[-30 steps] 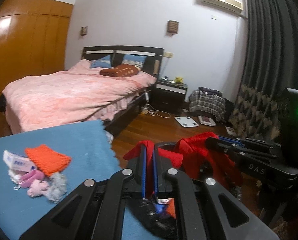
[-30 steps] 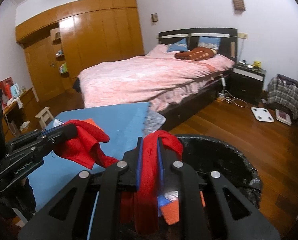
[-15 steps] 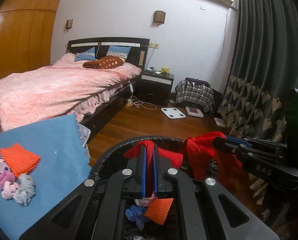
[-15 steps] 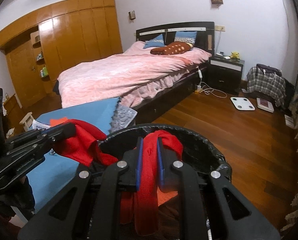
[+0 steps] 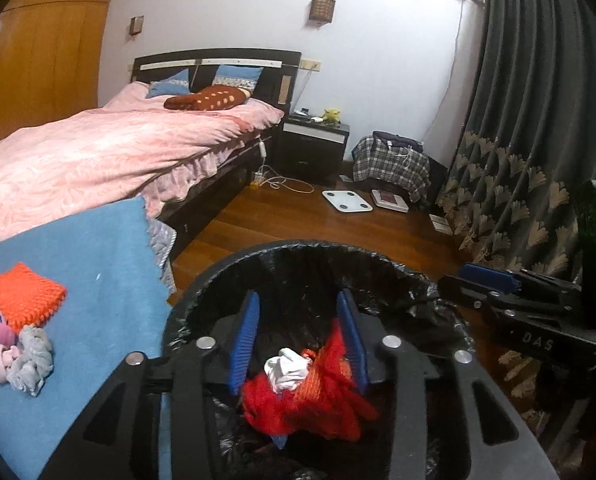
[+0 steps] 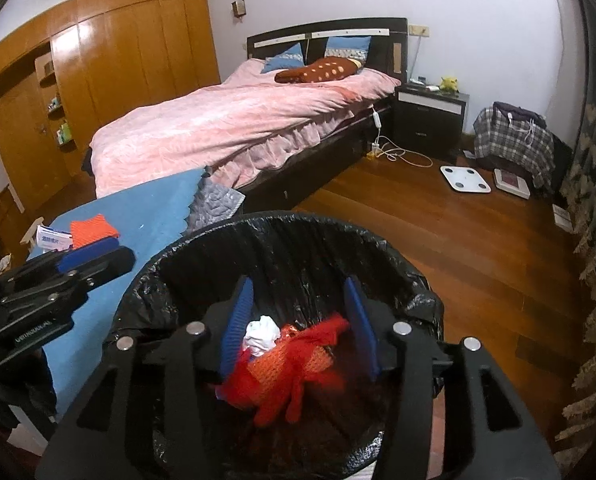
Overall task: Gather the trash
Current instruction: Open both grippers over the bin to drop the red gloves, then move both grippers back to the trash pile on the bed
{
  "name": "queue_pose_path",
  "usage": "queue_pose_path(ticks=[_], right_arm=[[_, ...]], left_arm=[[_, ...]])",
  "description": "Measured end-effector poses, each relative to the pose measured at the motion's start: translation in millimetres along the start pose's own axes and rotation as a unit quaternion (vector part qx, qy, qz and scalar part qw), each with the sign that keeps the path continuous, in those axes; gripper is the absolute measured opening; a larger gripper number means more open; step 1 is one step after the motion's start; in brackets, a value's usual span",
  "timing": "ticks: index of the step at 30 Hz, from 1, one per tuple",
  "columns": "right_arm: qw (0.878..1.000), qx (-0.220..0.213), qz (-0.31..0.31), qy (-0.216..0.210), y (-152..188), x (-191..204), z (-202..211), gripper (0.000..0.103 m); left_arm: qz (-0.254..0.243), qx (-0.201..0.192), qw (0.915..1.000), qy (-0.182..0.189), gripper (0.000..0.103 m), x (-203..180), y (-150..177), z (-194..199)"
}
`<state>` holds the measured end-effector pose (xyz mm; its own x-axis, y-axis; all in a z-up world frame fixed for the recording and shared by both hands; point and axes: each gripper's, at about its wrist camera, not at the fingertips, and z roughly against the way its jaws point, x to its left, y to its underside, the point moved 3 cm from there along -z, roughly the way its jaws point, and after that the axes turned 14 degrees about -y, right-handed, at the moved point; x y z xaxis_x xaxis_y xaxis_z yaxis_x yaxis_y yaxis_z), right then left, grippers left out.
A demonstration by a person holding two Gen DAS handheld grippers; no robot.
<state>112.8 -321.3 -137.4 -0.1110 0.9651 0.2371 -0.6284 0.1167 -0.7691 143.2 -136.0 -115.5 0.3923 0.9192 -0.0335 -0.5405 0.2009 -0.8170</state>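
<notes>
A black-lined trash bin [image 5: 309,252] [image 6: 282,224] stands right below both grippers. A red cloth [image 5: 317,404] [image 6: 294,376] lies inside it on an orange knit piece and a white crumpled wad [image 5: 286,366] [image 6: 262,332]. My left gripper [image 5: 299,312] is open over the bin and holds nothing. My right gripper [image 6: 299,296] is open over the bin and holds nothing. On the blue table [image 5: 98,264] [image 6: 154,208] lie an orange knit square [image 5: 24,294] [image 6: 92,230], pink and grey bits [image 5: 18,354] and a small white packet [image 6: 52,238].
A pink bed [image 5: 110,148] stands behind the table. A nightstand [image 5: 313,140], a white scale [image 5: 347,200] and a plaid bag [image 5: 391,160] are on the wooden floor. Dark curtains [image 5: 537,120] hang at right.
Both grippers have opened and let go of the red cloth, which has dropped into the bin. Both grippers have shifted right, over the bin.
</notes>
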Motion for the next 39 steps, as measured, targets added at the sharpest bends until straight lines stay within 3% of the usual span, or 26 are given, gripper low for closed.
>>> queue_pose_path(ticks=[2, 4, 9, 16, 29, 39], right_arm=[[1.0, -0.008, -0.002, 0.005, -1.1, 0.8, 1.1, 0.075], [1.0, -0.016, 0.0, 0.008, -3.2, 4.0, 2.6, 0.088], [1.0, -0.028, 0.008, -0.002, -9.7, 20.0, 0.9, 0.094], [0.999, -0.031, 0.025, -0.035, -19.8, 59.3, -16.4, 0.096], [0.993, -0.01, 0.064, -0.101, -36.7, 148.1, -77.2, 0.096], [0.988, 0.017, 0.086, -0.127, -33.4, 206.7, -135.0, 0.096]], left_arm=[[0.002, -0.003, 1.0, -0.009, 0.05, 6.4, 0.3, 1.5], [0.006, -0.01, 0.9996, -0.025, 0.065, 16.9, 0.7, 6.7], [0.033, -0.021, 0.9971, -0.066, 0.089, 53.1, 2.4, 19.7], [0.057, -0.025, 0.9897, -0.129, 0.094, 109.8, 8.2, 35.1], [0.103, -0.011, 0.9634, -0.247, 0.094, 219.2, 46.4, 57.0], [0.126, 0.007, 0.9486, -0.29, 0.094, 276.9, 74.7, 51.9]])
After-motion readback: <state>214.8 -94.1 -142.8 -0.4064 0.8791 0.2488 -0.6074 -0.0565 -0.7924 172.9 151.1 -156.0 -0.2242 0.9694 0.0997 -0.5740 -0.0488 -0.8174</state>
